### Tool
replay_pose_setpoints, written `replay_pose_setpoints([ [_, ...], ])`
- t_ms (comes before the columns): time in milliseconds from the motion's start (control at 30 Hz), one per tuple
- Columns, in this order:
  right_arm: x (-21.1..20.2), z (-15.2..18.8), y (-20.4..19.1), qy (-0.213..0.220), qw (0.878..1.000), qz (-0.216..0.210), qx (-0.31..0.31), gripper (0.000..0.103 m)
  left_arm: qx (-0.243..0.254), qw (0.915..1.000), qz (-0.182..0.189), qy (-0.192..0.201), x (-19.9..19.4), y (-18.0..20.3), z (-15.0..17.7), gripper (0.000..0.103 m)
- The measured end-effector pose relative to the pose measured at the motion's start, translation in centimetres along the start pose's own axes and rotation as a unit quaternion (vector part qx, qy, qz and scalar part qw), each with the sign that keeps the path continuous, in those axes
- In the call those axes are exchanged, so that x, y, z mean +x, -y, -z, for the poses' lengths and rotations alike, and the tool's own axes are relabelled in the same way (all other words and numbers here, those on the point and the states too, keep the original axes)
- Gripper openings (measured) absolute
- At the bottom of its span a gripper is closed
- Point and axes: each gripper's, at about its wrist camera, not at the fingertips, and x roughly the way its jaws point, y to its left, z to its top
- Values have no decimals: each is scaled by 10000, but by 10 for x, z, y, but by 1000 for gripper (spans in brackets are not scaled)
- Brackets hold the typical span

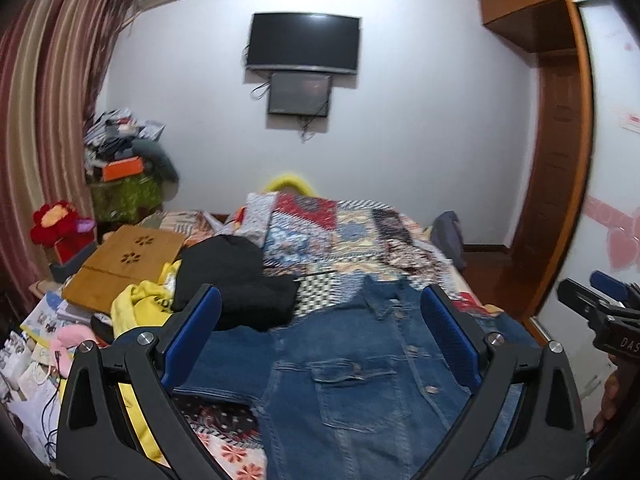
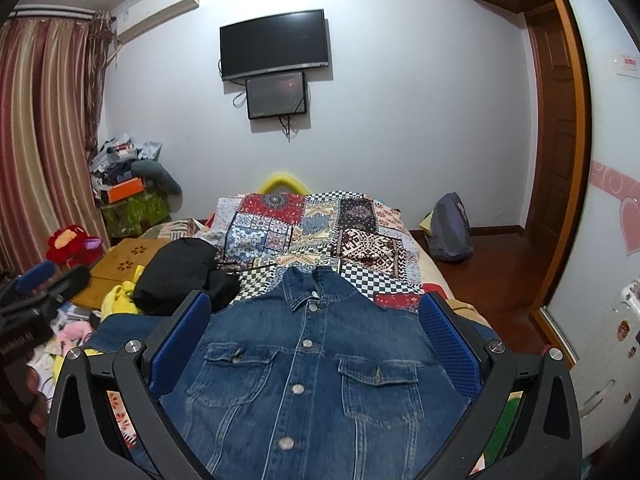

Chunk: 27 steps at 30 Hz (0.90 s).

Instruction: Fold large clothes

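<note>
- Bedroom with a wall-mounted TV [image 2: 274,43]; bed [image 2: 436,276] under a patchwork quilt [image 2: 320,228].
- Denim jacket [image 2: 304,372] spread flat, buttoned front up, collar toward the TV, long axis running straight away from both tongs.
- Left tongs [image 1: 320,336] spread apart, empty, over the jacket's left half and sleeve.
- Right tongs [image 2: 316,340] spread apart, empty, centred over the jacket's placket; likely the nearer.
- Stiff heavy denim, metal buttons, two flap pockets.
- Black garment [image 1: 236,280] left of the jacket.
</note>
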Motion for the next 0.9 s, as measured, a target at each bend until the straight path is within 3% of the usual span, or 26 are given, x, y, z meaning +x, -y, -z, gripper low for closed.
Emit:
replay_pose_setpoints([
  [167,45,3,4,-308,9995,49,17,103,-203,9979,-501,-368,48,-49,1,100],
  [367,99,12,12,-915,9955,88,233,103,-655,9906,-556,-1063,100,-116,24,97],
  [467,123,23,19,-1195,9918,395,224,103,-1018,9830,-574,-1414,119,-155,45,97],
  [600,149,40,26,-1589,9849,687,22,103,-1618,9659,-554,-1942,141,-205,78,97],
  [667,159,46,28,-1725,9820,766,-64,103,-1999,9528,-621,-2198,150,-231,96,97],
  [900,177,58,36,-2352,9710,389,177,103,-3230,9048,-610,-2708,174,-303,152,97],
])
